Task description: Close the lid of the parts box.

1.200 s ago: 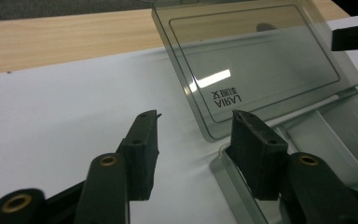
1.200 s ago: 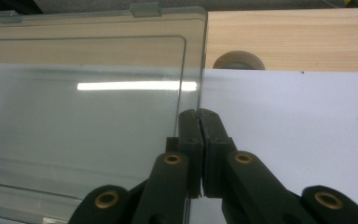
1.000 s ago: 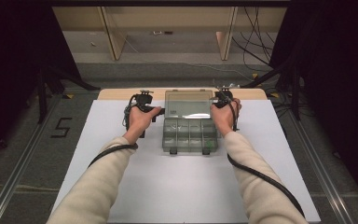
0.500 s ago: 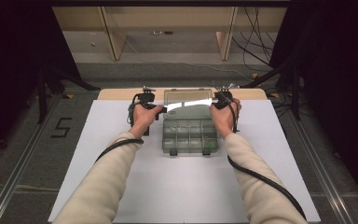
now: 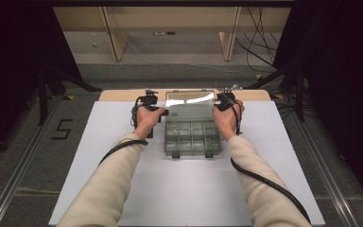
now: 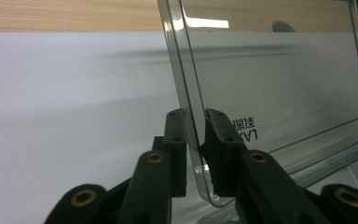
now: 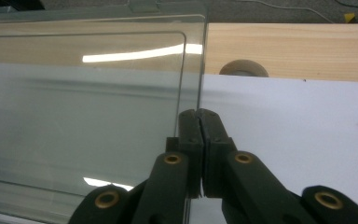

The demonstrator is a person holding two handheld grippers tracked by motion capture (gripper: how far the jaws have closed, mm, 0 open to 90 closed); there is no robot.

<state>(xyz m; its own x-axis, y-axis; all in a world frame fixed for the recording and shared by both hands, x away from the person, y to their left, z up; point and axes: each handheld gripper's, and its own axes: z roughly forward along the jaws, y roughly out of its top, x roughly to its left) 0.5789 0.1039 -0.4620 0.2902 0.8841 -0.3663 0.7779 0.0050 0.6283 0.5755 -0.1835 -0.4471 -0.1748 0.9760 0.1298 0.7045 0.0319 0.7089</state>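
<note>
The left gripper (image 6: 195, 122) pinched the left edge of the clear lid (image 6: 279, 79), and the right gripper (image 7: 198, 122) pinched its right edge. The lid stood raised over the compartment box (image 5: 191, 138), near the worktop's (image 5: 283, 142) far edge.

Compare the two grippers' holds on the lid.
The left gripper straddles the lid's left edge with a gap showing between its jaws; the right gripper has its jaws pressed together at the lid's right edge. Both pinch the raised clear lid above the box.
</note>
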